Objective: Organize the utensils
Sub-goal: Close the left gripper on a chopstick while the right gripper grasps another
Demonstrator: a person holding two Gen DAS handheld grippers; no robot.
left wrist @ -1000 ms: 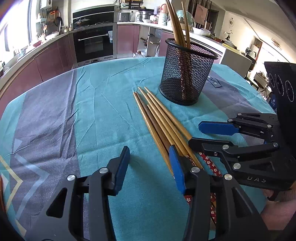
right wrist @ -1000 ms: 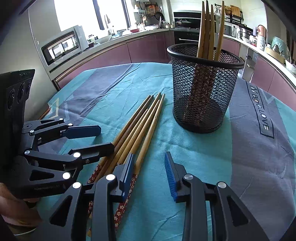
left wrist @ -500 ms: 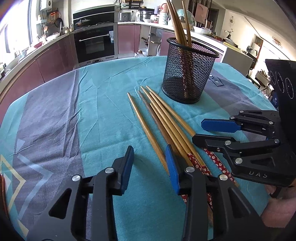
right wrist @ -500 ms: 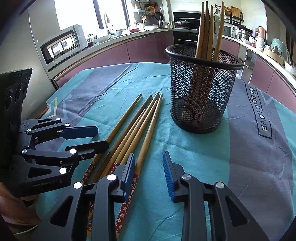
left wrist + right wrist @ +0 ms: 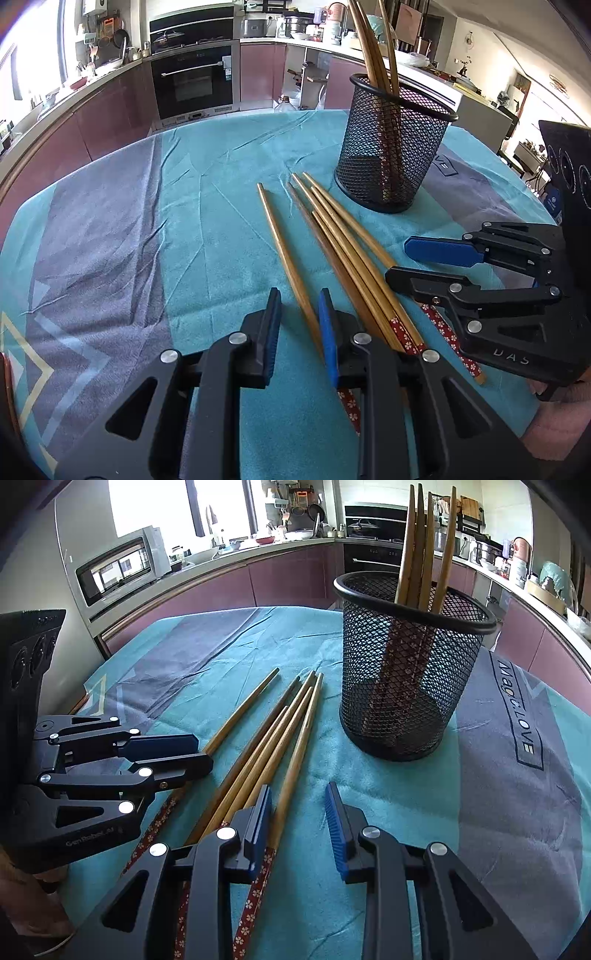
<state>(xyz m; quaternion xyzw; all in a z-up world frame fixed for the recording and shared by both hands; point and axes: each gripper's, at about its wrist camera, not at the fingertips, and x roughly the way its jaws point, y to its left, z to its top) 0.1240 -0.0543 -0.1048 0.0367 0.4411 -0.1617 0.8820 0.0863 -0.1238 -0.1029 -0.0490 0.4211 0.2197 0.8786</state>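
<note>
A: Now, the left gripper (image 5: 298,321)?

B: Its jaws stand narrow and are closing. One separated chopstick (image 5: 284,254) lies between its blue pads (image 5: 328,332); whether they press it yet cannot be told. It points down at the table.

A: And the right gripper (image 5: 298,823)?

B: Partly open, holding nothing. One chopstick of the loose bundle (image 5: 266,753) runs just inside its left pad; teal cloth (image 5: 388,794) shows across the rest of the gap.

A: Where are the utensils?

B: The bundle lies flat on the cloth, beside the separated chopstick, its red floral ends toward the grippers. The black mesh holder (image 5: 410,686) stands upright just beyond the tips, with several chopsticks already upright in it.
</note>
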